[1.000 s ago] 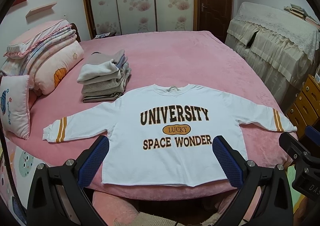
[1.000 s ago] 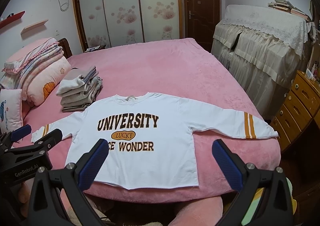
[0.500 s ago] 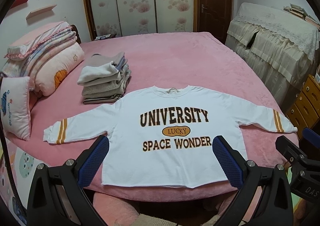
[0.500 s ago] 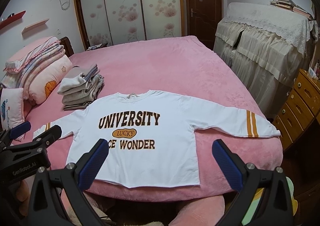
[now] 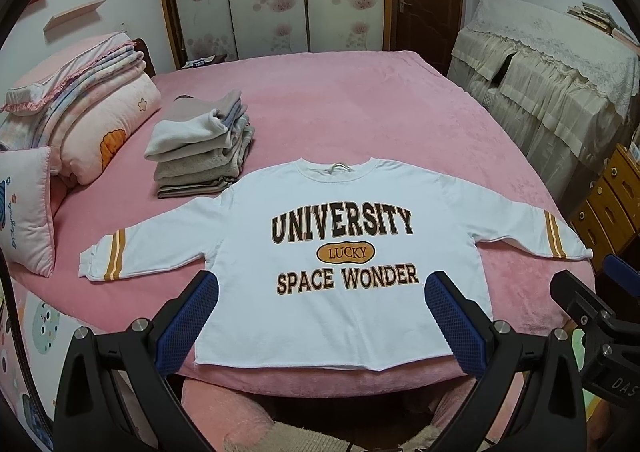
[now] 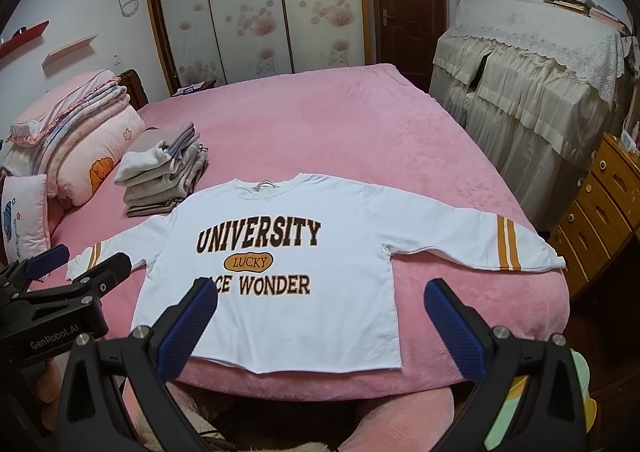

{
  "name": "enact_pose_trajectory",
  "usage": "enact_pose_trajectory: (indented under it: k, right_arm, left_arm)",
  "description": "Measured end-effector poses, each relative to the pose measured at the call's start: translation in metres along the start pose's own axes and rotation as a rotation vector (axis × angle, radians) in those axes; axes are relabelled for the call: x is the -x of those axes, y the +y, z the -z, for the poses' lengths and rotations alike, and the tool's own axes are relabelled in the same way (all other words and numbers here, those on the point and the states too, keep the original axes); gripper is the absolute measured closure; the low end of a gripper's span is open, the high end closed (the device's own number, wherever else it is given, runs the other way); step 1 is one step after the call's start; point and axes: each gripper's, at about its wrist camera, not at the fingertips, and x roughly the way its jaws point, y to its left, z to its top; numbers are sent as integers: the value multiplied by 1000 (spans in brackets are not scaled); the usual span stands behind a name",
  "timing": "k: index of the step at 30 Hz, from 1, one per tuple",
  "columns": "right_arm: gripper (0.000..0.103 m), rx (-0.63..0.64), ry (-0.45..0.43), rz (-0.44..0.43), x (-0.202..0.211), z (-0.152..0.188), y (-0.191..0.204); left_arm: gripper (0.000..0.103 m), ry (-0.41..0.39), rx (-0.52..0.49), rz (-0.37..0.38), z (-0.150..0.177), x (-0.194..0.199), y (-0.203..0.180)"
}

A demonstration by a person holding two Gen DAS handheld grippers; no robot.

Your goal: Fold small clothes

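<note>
sweatshirt flat on bed, both grippers empty

sweatshirt (image 5: 340,272) lies face up on the near part of the pink bed (image 5: 360,112), fully spread, not folded. white, print reads "university / lucky / space wonder". collar points to the far side, hem runs along the near bed edge. both sleeves stretched out sideways; left cuff (image 5: 94,258) and right cuff (image 6: 548,258) each sit just past a pair of orange stripes. right cuff is at the bed's right edge.

left gripper (image 5: 318,316): tongs spread wide, nothing between the blue pads (image 5: 188,318). hovers at the near bed edge, over the hem, centred on the shirt body. not touching fabric as far as visible.

right gripper (image 6: 320,320): tongs also spread wide, empty. hangs over the hem's right part, right finger past the shirt's side seam over bare bed.

each gripper shows in the other's view: left one at the left edge of the right wrist view, right one at the right edge of the left wrist view.

stack of folded clothes (image 5: 200,148) sits on the bed beyond the left sleeve, apart from the shirt. folded bedding (image 5: 80,100) and a pillow (image 5: 26,208) further left. wooden drawers (image 6: 600,212) stand right of the bed.
</note>
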Motion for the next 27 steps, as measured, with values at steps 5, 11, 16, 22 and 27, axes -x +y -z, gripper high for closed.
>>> enact_pose_trajectory:
  k: [5, 11, 16, 22, 27]
  right_arm:
    - [0, -3, 5, -2, -1, -1, -1]
    - [0, -11, 18, -8, -6, 1, -7]
    - [0, -17, 21, -11, -7, 2, -12]
    - [0, -23, 23, -11, -10, 1, -20]
    - [0, -29, 16, -13, -10, -1, -29]
  left_arm:
    - [0, 15, -1, -2, 0, -4, -3]
    - [1, 27, -2, 4, 0, -7, -8]
    - [0, 35, -1, 12, 0, -9, -12]
    - [0, 43, 2, 44, -2, -13, -18]
    - [1, 41, -21, 47, -3, -13, -28]
